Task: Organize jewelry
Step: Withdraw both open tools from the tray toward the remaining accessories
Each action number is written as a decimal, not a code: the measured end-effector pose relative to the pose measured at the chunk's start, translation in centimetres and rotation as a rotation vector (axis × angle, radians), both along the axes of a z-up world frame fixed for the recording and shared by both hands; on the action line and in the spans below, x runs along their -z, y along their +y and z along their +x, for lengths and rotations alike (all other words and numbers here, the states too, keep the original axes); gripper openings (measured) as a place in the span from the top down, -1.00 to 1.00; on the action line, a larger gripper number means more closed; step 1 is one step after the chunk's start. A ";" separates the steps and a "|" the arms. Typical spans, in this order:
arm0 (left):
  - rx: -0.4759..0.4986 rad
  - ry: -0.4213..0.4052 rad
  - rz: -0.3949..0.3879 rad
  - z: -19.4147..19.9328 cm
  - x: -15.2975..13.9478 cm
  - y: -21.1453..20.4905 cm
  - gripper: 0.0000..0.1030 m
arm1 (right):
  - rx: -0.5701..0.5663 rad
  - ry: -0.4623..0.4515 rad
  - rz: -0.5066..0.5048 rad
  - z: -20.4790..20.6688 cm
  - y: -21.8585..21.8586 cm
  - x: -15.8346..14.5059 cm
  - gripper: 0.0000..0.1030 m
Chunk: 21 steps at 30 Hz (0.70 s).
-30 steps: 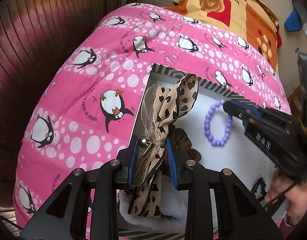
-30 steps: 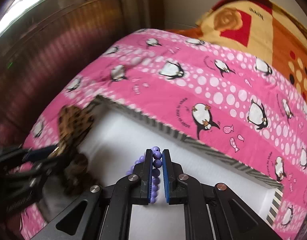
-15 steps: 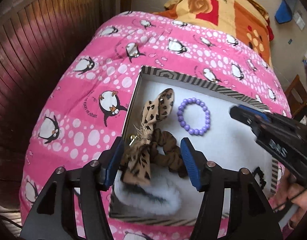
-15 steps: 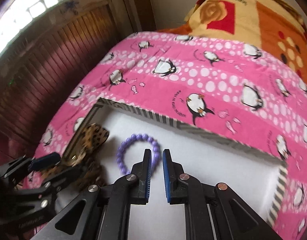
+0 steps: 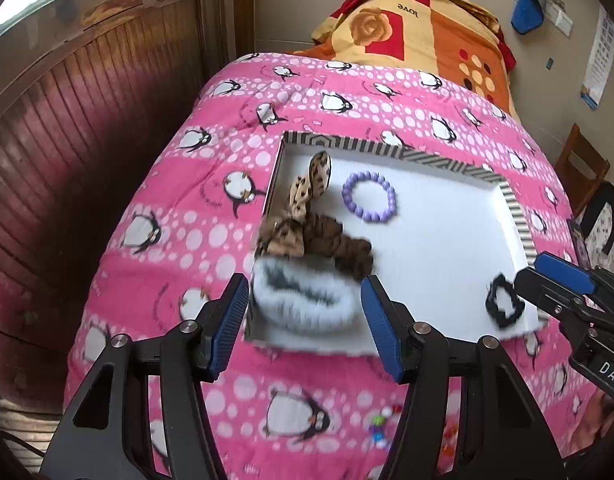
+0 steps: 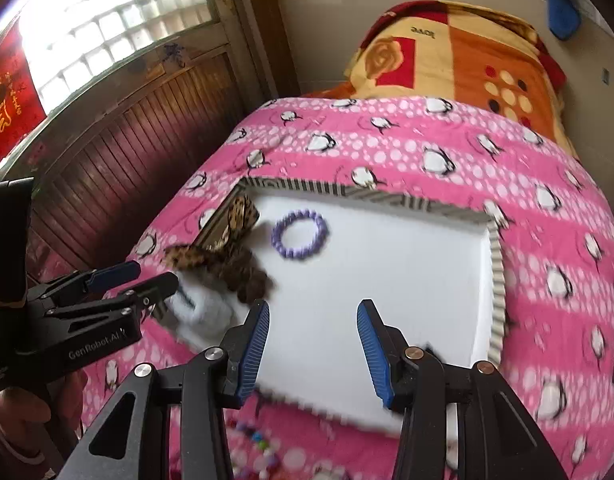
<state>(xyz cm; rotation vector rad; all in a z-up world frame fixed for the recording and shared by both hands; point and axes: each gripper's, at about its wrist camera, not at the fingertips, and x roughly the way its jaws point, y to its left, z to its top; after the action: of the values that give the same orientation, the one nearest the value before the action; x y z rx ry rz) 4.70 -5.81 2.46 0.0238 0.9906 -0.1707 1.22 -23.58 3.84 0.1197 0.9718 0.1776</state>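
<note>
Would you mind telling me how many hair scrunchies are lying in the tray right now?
3: a white fluffy scrunchie at the near left corner, a brown scrunchie just behind it, touching, and a black scrunchie at the near right edge. The leopard bow could hide more.

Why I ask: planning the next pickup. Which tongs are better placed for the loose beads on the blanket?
Probably right: the right tongs, open, frame the loose beads; the left tongs, also open, sit beside them.

A bed (image 5: 195, 232) covered with a pink penguin-print quilt (image 6: 427, 152) carries everything. A shallow white tray with a striped rim (image 5: 519, 216) lies flat on the quilt. Near the tray's close edge, small coloured beads (image 5: 381, 426) lie loose on the quilt. At the far end sits a folded orange-and-yellow blanket (image 5: 427, 28).
</note>
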 end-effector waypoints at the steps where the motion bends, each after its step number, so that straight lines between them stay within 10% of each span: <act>1: 0.002 -0.004 0.004 -0.6 0.0 0.1 -0.13 | 0.007 0.002 0.003 -0.6 -0.1 0.0 0.15; 21: 0.087 -0.022 0.039 -8.8 0.5 1.3 -0.13 | 0.103 0.034 -0.007 -10.2 1.4 0.1 0.14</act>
<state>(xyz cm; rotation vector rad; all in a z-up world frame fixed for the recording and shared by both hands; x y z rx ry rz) -4.12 -4.47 1.93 0.1043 0.9715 -0.2306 -8.99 -22.17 3.70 0.1669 0.9972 0.0775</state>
